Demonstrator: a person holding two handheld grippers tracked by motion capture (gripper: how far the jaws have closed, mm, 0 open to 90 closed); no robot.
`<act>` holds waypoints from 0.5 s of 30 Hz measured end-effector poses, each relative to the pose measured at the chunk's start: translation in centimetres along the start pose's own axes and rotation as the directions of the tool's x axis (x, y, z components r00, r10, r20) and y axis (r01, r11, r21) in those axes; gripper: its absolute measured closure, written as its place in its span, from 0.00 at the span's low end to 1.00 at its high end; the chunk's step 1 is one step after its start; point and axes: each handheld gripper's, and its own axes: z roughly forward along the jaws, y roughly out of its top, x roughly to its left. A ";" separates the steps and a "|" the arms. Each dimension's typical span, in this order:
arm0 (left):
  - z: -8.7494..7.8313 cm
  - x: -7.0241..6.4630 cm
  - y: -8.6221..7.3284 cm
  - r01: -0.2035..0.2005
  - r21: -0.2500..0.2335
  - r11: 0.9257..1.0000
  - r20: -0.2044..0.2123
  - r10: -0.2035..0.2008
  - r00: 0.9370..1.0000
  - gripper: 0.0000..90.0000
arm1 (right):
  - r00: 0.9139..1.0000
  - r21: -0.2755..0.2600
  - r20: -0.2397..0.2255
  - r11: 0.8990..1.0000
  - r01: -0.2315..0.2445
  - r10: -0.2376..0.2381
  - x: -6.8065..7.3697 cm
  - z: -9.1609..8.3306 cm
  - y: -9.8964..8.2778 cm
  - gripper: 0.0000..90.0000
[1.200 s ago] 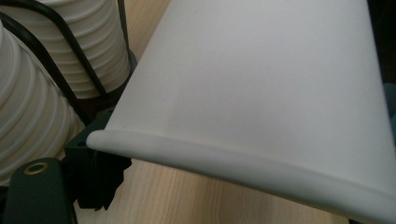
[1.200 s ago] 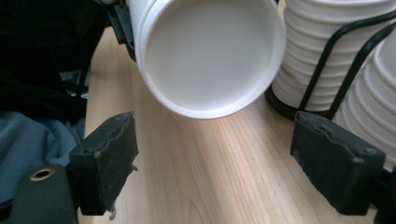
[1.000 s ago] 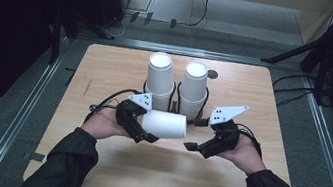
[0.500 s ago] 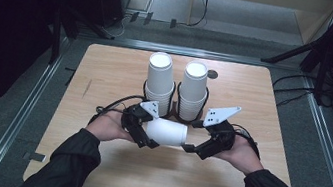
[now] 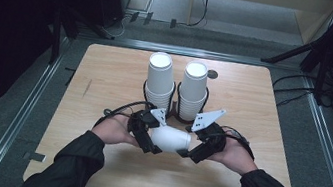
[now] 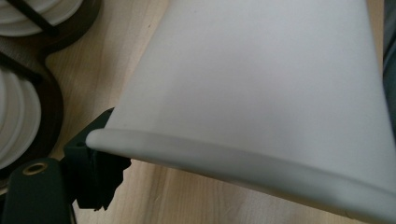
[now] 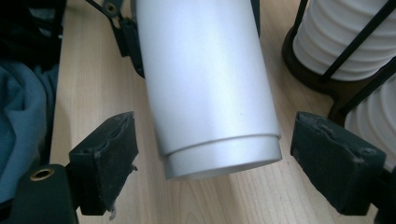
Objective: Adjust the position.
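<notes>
The wooden table [image 5: 103, 93] carried two stacks of white cups [image 5: 160, 80] in a black wire holder [image 5: 173, 106], as before. The loose paper cup [image 5: 170, 139] lay on its side above the near middle of the table, lower than a second earlier. The left gripper [image 5: 147, 138] pinched its rim end. The right gripper [image 5: 194, 147] had closed in, jaws spread wide around the cup's base without touching.
</notes>
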 end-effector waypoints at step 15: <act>0.4 -0.9 1.0 -0.032 0.004 0.999 0.013 0.032 0.999 0.12 | 0.999 0.063 -0.014 0.997 0.039 -0.038 0.9 2.0 0.8 0.20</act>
